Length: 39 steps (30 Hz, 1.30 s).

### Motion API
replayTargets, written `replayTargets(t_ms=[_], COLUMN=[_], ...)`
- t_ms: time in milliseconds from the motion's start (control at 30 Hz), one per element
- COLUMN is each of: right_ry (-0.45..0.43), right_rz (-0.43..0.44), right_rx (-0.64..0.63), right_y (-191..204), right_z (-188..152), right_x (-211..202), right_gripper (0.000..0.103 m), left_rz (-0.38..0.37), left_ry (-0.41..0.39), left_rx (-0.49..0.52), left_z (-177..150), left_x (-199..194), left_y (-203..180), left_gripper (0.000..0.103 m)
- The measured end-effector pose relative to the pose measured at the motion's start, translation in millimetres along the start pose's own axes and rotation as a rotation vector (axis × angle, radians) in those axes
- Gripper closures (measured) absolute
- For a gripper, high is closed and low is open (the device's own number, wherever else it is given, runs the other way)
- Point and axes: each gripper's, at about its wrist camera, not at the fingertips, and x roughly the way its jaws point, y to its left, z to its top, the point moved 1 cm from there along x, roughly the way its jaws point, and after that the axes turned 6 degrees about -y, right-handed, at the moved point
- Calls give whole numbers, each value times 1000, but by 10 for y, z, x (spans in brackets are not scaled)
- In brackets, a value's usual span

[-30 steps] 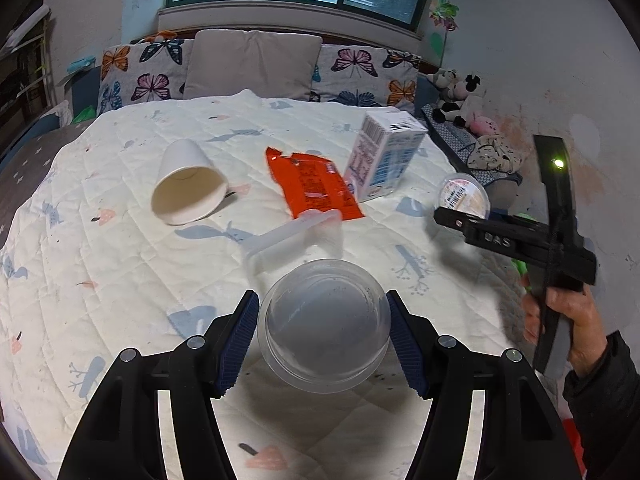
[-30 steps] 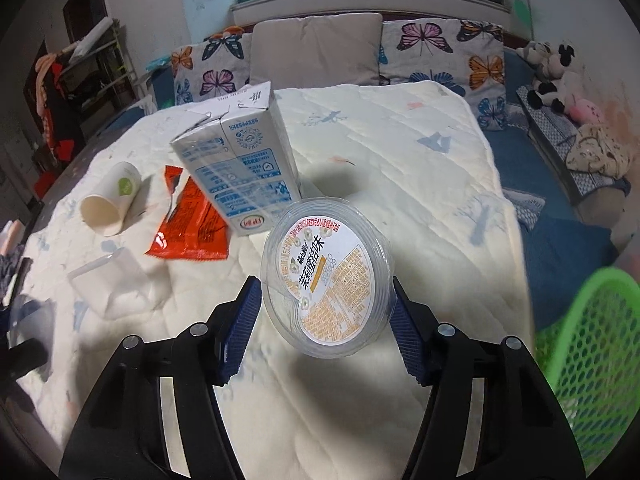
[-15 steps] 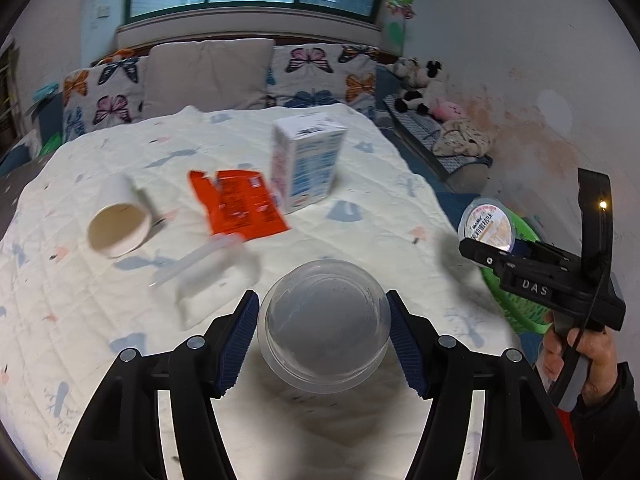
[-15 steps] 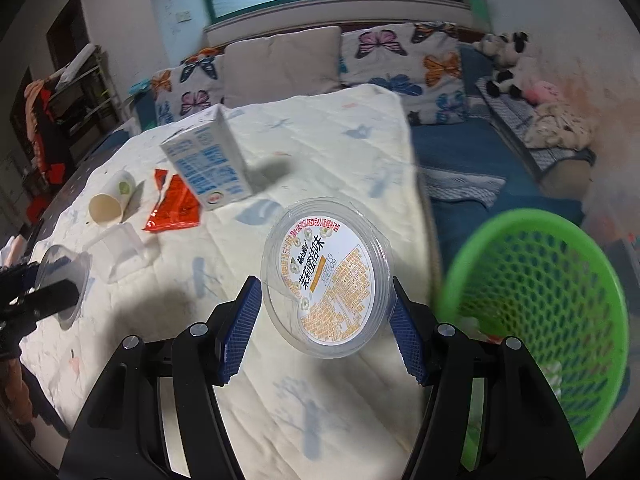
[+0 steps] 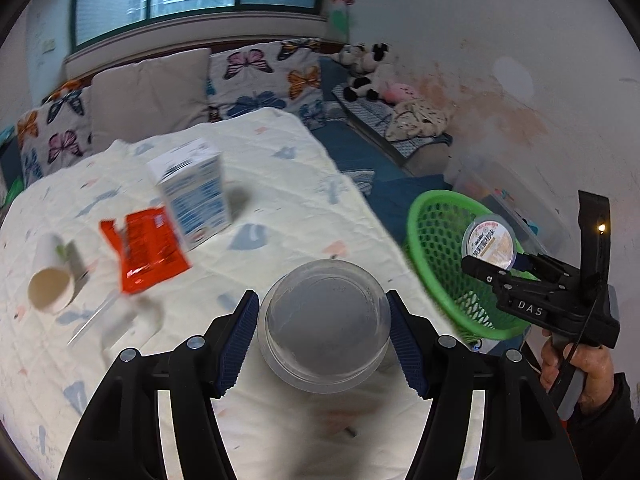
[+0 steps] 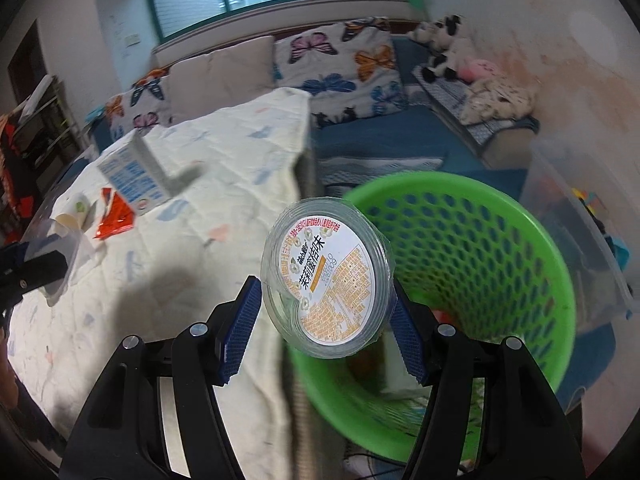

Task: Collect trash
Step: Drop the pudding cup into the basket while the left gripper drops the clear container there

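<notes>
Two grippers are seen, each clamped on a round container. Left wrist view: the left gripper [image 5: 324, 320] is closed on a clear plastic tub [image 5: 324, 322], held between the blue pads [image 5: 240, 326] above the quilted bed [image 5: 280, 168]. A milk carton [image 5: 192, 196], red wrapper [image 5: 146, 248] and paper cup [image 5: 52, 288] lying on its side are left on the quilt, motion-blurred. At right, the right gripper [image 5: 500, 262] is held over the green basket [image 5: 432, 256], which stands beside the bed edge. Right wrist view: the right gripper [image 6: 326, 312] is clamped on a labelled lidded cup [image 6: 326, 280], tilted, at the near rim of the green basket [image 6: 500, 248]. The carton [image 6: 134, 174], wrapper [image 6: 114, 218] and paper cup [image 6: 74, 214] are seen well apart on the bed [image 6: 224, 168].
</notes>
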Motion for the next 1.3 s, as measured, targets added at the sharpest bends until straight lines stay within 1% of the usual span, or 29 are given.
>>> replayTargets(t_ms=[333, 400, 467, 633, 733, 867, 1233, 1300], right_ry=[15, 20, 17, 8, -7, -29, -55, -57], right_rz=[-94, -108, -113, -122, -120, -131, -132, -134], right_rx=[84, 101, 122, 144, 153, 153, 178, 183], right_y=[-652, -749, -832, -950, -993, -1036, -1116, -1132], right_z=[-115, -143, -174, -217, -235, -272, -388, -412], right_x=[-29, -25, -40, -107, -187, -321, -548, -572], right_gripper=[39, 36, 31, 30, 27, 27, 25, 24], left_rz=[-44, -53, -56, -82, -92, -103, -125, -133], left_ry=[19, 25, 30, 45, 54, 73, 151, 160], left_rx=[64, 78, 97, 121, 141, 155, 179, 184], left_z=[255, 290, 324, 387, 404, 414, 305, 285], left_x=[284, 352, 435, 603, 692, 835, 1222, 1252], left_y=[-497, -589, -697, -929, -1058, -1208, -1518, -1563], left_gripper=[41, 41, 41, 41, 41, 41, 41, 39])
